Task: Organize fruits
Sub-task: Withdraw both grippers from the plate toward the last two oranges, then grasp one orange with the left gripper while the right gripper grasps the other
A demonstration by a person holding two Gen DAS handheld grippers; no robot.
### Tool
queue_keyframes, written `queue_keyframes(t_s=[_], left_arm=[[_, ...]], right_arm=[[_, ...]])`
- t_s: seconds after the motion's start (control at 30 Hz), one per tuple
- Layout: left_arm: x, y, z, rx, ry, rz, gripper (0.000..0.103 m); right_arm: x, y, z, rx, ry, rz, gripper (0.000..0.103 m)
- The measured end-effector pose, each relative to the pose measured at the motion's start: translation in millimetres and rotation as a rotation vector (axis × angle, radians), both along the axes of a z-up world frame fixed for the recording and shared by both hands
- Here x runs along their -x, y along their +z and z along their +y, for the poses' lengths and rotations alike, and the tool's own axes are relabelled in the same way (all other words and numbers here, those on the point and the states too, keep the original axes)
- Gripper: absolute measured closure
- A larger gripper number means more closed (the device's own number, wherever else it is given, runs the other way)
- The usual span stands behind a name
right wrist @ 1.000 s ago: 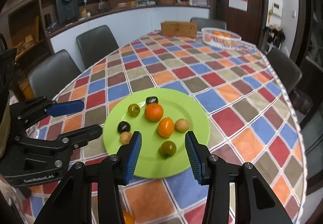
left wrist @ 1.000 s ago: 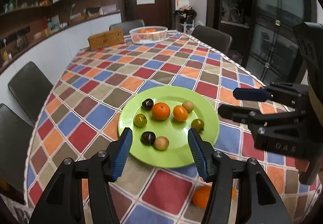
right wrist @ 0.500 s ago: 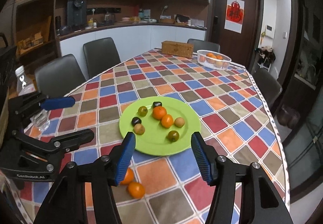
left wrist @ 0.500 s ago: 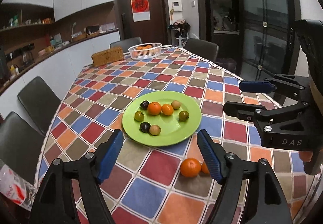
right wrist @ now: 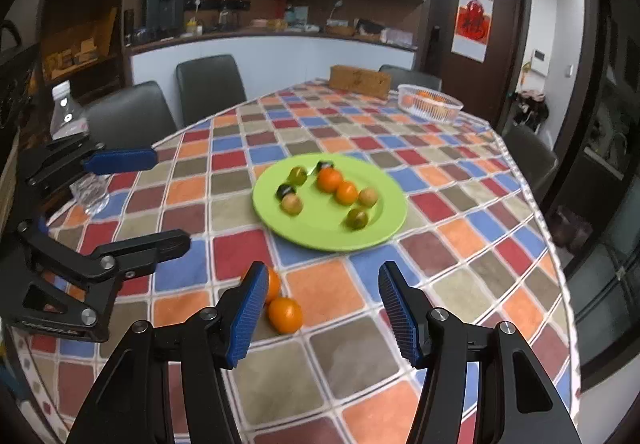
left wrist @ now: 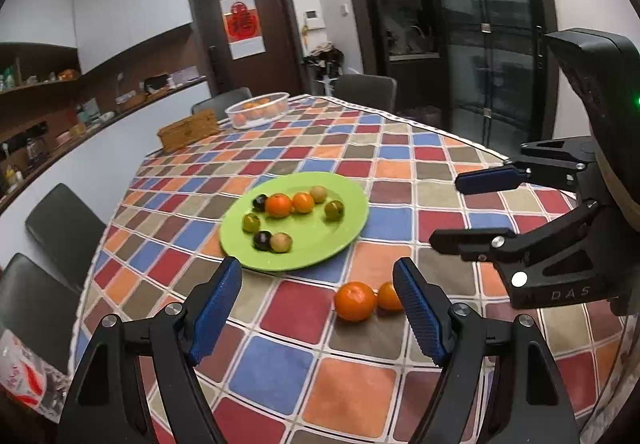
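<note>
A green plate (left wrist: 312, 256) (right wrist: 320, 232) on the checked tablecloth holds several small fruits: two oranges (left wrist: 279, 204), green ones, dark ones and tan ones. Two more oranges (left wrist: 355, 301) (right wrist: 285, 314) lie side by side on the cloth just in front of the plate. My left gripper (left wrist: 316, 272) (right wrist: 168, 199) hovers over the cloth short of the plate, its jaws opening with nothing between them. My right gripper (right wrist: 322, 276) (left wrist: 446, 209) stands open and holds nothing, with the loose oranges just beyond its left finger.
A white basket (left wrist: 258, 109) (right wrist: 430, 103) of oranges and a woven box (left wrist: 188, 131) stand at the table's far end. Dark chairs (right wrist: 210, 83) ring the table. A plastic bottle (right wrist: 68, 115) stands at the table's left edge, behind the left gripper.
Both grippers have drawn back from the plate, which now looks smaller and farther. Their jaws have widened. The two oranges on the cloth have come into full view.
</note>
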State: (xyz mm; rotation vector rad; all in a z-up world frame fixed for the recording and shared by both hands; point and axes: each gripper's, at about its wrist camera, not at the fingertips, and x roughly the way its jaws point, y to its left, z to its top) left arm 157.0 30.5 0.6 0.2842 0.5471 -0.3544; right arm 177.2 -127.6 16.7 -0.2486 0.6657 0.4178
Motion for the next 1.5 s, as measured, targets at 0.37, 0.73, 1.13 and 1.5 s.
queue_keyframes(t_s=[0.37, 0.73, 1.13, 1.5], left_arm=[[-20.3, -28.2, -8.6, -0.055, -0.167, 0.081, 0.04], [-52.0, -65.4, -16.4, -0.066, -0.255, 0.254, 0.055], [-67.9, -80.1, -19.8, -0.066, -0.282, 0.312, 0.06], [-74.4, -82.4, -25.5, -0.063, -0.276, 0.313, 0.064]], right_arm=[[-10.2, -36.5, 12.8, 0.052, 0.064, 0.13, 0.045], [-27.3, -67.7, 20.7, 0.062, 0.108, 0.249, 0.056], [-41.8, -87.3, 24.8, 0.051, 0.137, 0.313, 0.065], [-45.9, -91.0, 19.6, 0.028, 0.13, 0.318, 0.072]])
